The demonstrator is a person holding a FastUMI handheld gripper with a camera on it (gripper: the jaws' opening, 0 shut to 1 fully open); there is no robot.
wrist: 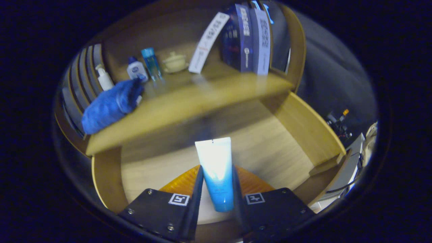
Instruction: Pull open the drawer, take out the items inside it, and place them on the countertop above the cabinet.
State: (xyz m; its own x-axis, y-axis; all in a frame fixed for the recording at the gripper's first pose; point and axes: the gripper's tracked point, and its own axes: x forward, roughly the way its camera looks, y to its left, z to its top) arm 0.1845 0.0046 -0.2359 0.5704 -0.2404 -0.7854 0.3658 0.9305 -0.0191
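My gripper (pixel 217 189) is shut on a white and blue tube (pixel 216 168), which stands upright between the two fingers, its crimped white end pointing away from me. Under it lies the open wooden drawer (pixel 303 128), with its pale floor showing on both sides of the tube. Beyond the drawer runs the wooden countertop (pixel 182 101). On it lie a crumpled blue cloth (pixel 109 106), a white pump bottle (pixel 104 77), a small white bottle with a blue cap (pixel 136 69), a clear blue bottle (pixel 151 64) and a pale lidded dish (pixel 174 62).
Dark blue boxes (pixel 248 37) stand upright at the right end of the countertop, and a white box (pixel 208 42) leans against them. Cables and grey gear (pixel 341 128) sit to the right of the drawer. An orange ribbed thing (pixel 184 182) shows just behind the fingers.
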